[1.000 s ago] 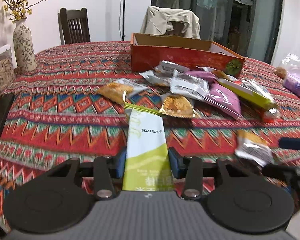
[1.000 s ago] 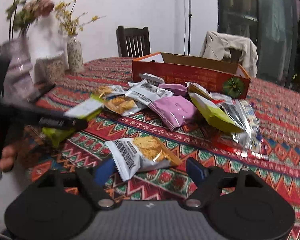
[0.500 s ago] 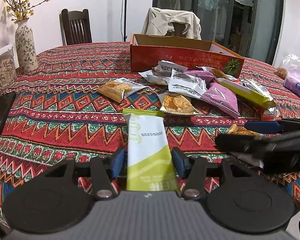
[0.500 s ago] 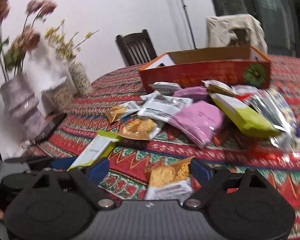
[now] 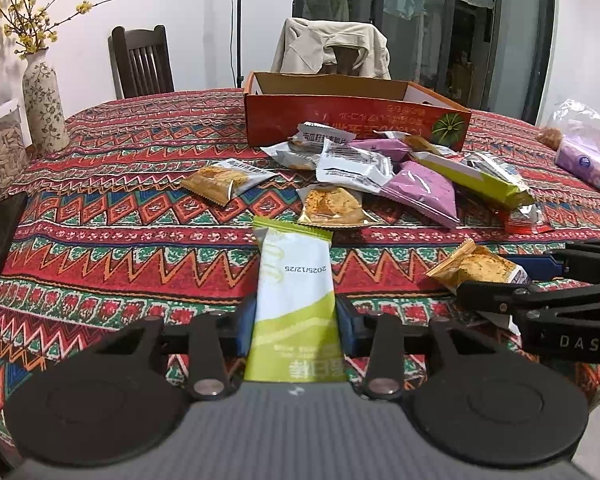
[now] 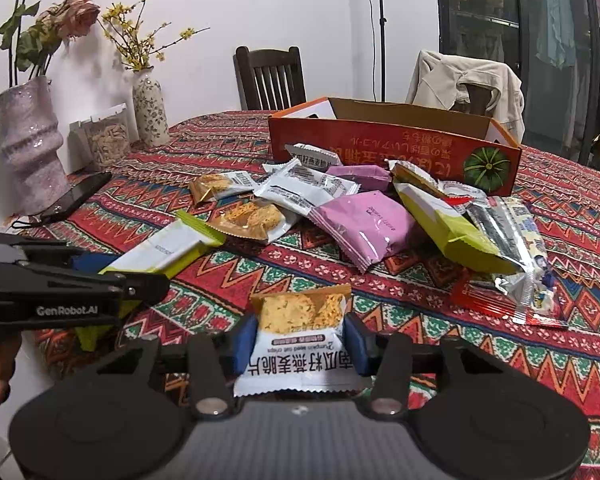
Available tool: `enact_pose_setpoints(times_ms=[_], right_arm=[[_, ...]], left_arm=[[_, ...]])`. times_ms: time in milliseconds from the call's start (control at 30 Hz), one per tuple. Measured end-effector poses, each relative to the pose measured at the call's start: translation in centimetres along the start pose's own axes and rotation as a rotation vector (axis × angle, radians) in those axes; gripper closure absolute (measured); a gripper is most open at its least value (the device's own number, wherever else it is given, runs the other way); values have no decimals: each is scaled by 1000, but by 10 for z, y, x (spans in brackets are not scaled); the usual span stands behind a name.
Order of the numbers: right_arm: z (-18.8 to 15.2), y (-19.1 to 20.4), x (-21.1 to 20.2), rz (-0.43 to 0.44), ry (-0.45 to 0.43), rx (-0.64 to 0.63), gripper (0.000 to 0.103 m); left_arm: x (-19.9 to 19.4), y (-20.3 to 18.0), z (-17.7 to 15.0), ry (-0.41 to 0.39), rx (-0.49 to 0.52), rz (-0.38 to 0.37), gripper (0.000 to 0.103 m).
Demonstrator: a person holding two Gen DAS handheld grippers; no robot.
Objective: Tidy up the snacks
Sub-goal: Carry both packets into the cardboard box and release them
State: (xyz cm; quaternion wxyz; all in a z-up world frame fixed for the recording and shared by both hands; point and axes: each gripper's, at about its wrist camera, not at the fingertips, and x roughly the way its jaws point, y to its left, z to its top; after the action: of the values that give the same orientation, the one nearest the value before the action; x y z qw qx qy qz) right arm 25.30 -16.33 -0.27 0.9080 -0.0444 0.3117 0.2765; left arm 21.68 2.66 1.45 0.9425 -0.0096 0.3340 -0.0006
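Note:
My left gripper (image 5: 296, 320) is shut on a green and white snack packet (image 5: 294, 296), held above the near table edge; it also shows in the right wrist view (image 6: 160, 250). My right gripper (image 6: 298, 340) is shut on a white crisp packet with orange biscuits (image 6: 300, 336), also seen in the left wrist view (image 5: 478, 266). An open orange cardboard box (image 5: 352, 118) (image 6: 392, 140) stands behind a pile of loose snack packets (image 5: 384, 168) (image 6: 340, 204).
The table has a red patterned cloth (image 5: 120, 184). Two flower vases (image 6: 24, 148) (image 5: 44, 108), a jar (image 6: 106, 136) and a black phone (image 6: 76, 196) sit at the left. A plastic bag (image 5: 580, 148) lies at the right. Chairs (image 5: 140, 60) stand behind the table.
My right gripper closed on the crisp packet and lifted it off the cloth. My left gripper kept its hold on the green packet and shifted slightly.

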Motion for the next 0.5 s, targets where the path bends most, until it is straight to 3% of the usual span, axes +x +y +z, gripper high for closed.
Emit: enact_pose_setpoints(times_ms=[233, 500], right_arm=[[2, -8, -14, 23, -43, 17, 60], [28, -34, -28, 68, -121, 63, 60]], left_arm=[[-16, 5, 12, -26, -51, -20, 63], [-11, 15, 80, -150, -71, -68, 63]])
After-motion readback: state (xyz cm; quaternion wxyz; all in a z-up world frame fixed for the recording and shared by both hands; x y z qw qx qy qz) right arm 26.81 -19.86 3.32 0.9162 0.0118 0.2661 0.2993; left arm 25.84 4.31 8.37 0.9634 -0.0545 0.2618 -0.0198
